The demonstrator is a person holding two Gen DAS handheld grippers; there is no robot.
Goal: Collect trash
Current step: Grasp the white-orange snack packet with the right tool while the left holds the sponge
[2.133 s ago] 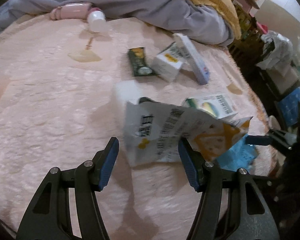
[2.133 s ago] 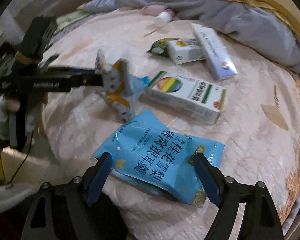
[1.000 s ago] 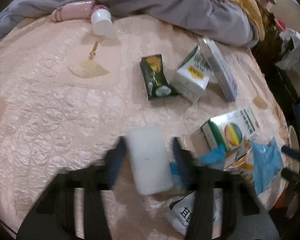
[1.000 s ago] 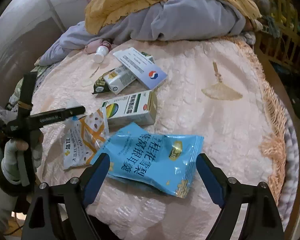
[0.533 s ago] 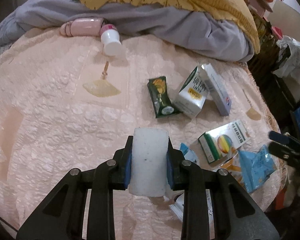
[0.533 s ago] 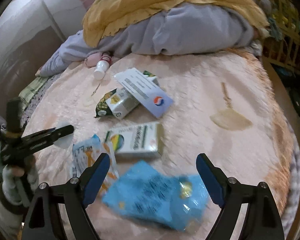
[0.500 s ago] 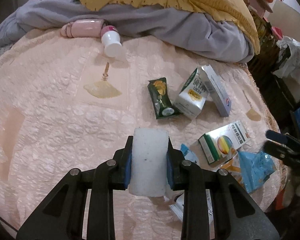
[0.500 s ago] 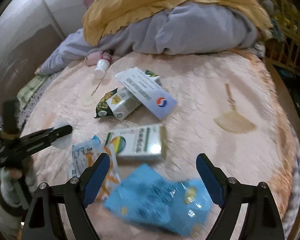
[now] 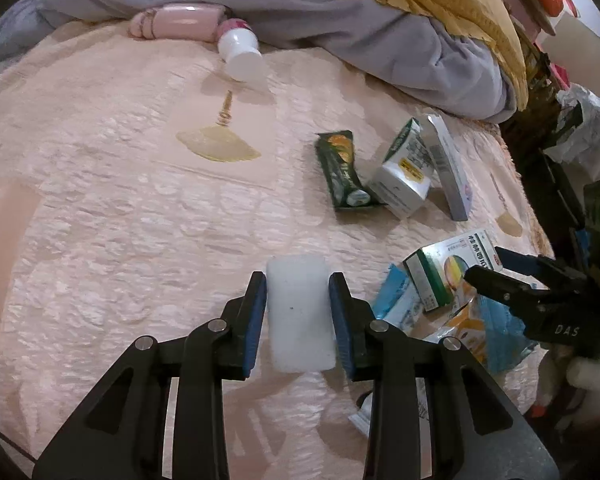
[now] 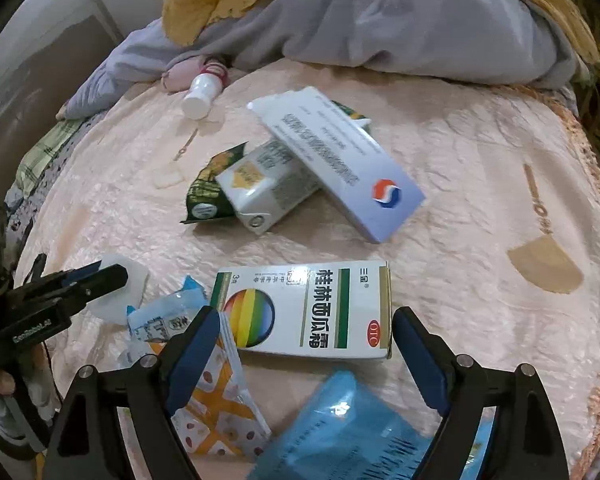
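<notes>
**Ana:** Right wrist view first: what writing can you read?

**Ben:** The medicine box (image 10: pixel 308 312) with the rainbow circle carries Chinese characters and a red "OTC" oval. It lies between the spread fingers of the right gripper (image 10: pixel 306 344), whose jaws stand wide apart and press on nothing. The long lilac box (image 10: pixel 336 160) bears a red-and-blue swirl; its print is too blurred to read.

**Ana:** And the left gripper (image 9: pixel 298 312)?

**Ben:** Clenched on a plain white foam block (image 9: pixel 300 316), though its jaws have just eased slightly wider. "DAS" shows on the right tool in that view.

**Ana:** The surroundings?

**Ben:** A pink quilted bedspread (image 9: pixel 100 200) with gold fan motifs, grey and mustard blankets heaped behind. A blue snack bag (image 10: pixel 352 432) and an orange-patterned wrapper (image 10: pixel 220 412) lie nearest.
</notes>
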